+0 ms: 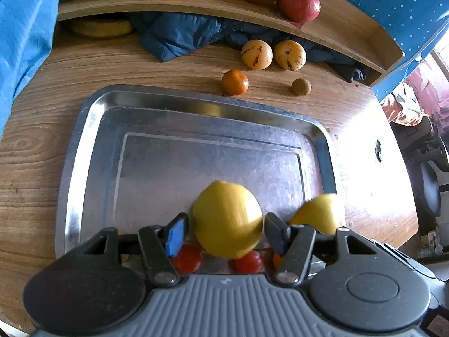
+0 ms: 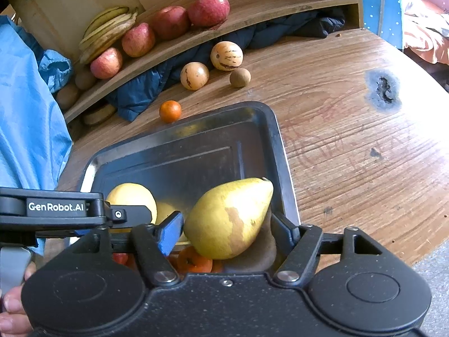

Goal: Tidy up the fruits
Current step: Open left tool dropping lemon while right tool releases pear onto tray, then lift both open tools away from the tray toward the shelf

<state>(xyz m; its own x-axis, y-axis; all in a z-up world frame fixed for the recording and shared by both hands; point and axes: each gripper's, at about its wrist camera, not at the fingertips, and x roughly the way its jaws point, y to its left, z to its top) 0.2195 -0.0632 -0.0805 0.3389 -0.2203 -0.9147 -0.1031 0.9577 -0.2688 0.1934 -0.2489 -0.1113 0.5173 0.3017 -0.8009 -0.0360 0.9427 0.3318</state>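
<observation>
Both pairs of jaws stand apart with fruit between them, and whether the pads still press I cannot tell. Between the left gripper's (image 1: 226,229) fingers sits a round yellow fruit (image 1: 227,219), blurred; the right gripper (image 2: 227,231) brackets a yellow pear (image 2: 227,219). Both fruits lie at the near end of the metal tray (image 1: 84,151), above small red tomatoes (image 1: 187,258). Beyond the tray, on the wooden table (image 1: 33,140), rest a mandarin (image 1: 235,82), a small brown fruit (image 1: 301,86) and two striped pepino melons (image 1: 256,54). Red apples (image 2: 137,39) and bananas (image 2: 108,32) line the shelf (image 1: 196,2).
</observation>
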